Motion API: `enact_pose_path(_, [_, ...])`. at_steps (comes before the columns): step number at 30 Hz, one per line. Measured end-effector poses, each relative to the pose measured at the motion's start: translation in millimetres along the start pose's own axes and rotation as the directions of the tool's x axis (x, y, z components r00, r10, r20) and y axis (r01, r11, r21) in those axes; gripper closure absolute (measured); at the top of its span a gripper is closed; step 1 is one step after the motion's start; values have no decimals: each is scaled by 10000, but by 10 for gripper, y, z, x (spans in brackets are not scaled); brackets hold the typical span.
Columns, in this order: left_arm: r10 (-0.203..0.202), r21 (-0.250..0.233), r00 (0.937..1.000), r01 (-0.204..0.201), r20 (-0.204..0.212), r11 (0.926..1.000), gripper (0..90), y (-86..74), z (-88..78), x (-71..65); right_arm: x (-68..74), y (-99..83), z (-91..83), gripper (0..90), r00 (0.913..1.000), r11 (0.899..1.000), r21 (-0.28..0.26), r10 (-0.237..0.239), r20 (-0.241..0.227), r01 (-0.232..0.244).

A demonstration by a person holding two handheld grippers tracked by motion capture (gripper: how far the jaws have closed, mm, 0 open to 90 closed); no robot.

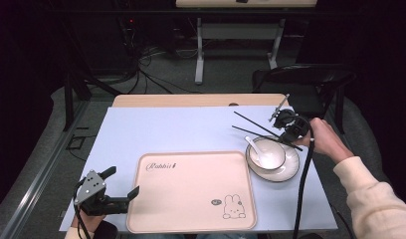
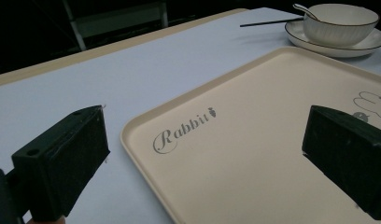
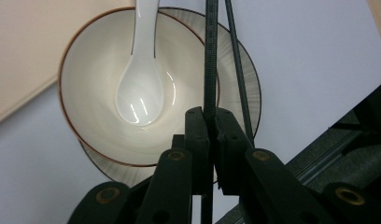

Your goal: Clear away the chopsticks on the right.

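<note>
My right gripper [image 3: 210, 114] is shut on a black chopstick [image 3: 210, 56], which points out over a white bowl [image 3: 95, 93]. A white spoon [image 3: 139, 88] lies in that bowl, and the bowl stands on a plate [image 3: 251, 88]. A second black chopstick [image 3: 238, 74] runs just beside the held one; whether the jaws pinch it too I cannot tell. In the high view the right gripper [image 1: 283, 130] hovers at the bowl's [image 1: 268, 158] far right rim, with both chopsticks [image 1: 253, 122] slanting left. My left gripper [image 1: 124, 180] stands open at the beige tray's [image 1: 191, 199] near left corner, nothing between its jaws.
The tray [image 2: 254, 121], printed "Rabbit" with a bunny drawing, lies on a pale blue mat [image 1: 166, 129] over the wooden table. The bowl and plate [image 2: 338, 44] sit beyond the tray's far right corner. A black chair [image 1: 310, 84] stands behind the table's right end.
</note>
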State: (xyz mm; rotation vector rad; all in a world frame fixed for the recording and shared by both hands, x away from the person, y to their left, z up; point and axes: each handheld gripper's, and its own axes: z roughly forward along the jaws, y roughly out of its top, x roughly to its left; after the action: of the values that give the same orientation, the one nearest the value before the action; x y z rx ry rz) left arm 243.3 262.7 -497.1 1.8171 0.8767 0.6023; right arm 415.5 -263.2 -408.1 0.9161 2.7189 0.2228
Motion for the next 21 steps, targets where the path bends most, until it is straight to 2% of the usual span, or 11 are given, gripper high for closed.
enact_pose_path(4, [-8,-13,10000,8,7,10000,1,-1,-3,3,108,16,-63,852,9980,9981,7,620,-119,-620])
enact_pose_path(6, [-38,-33,10000,38,-8,10000,0,-2,-7,5,165,19,-91,853,9940,9941,104,1082,-158,-1081])
enact_pose_path(13, [-58,-41,10000,58,-30,10000,0,-2,-8,8,363,47,-137,853,9859,9865,166,1632,-371,-1627])
enact_pose_path(14, [-73,-50,10000,73,-36,10000,0,-3,-8,8,391,47,-140,853,9801,9810,181,1938,-425,-1932])
enact_pose_path(16, [-86,-54,10000,86,-43,9999,0,-3,-11,10,428,52,-146,852,9789,9800,144,1991,-458,-1986])
enact_pose_path(17, [-91,-53,9999,91,-46,9999,1,-4,-11,11,445,53,-151,853,9753,9764,171,2157,-469,-2151])
enact_pose_path(18, [-93,-63,10000,93,-36,9999,0,-4,-10,11,477,52,-147,853,9681,9698,148,2440,-564,-2435])
enact_pose_path(21, [-69,-37,10000,69,-31,10000,1,-3,-10,11,558,58,-144,853,9602,9640,201,2657,-855,-2650])
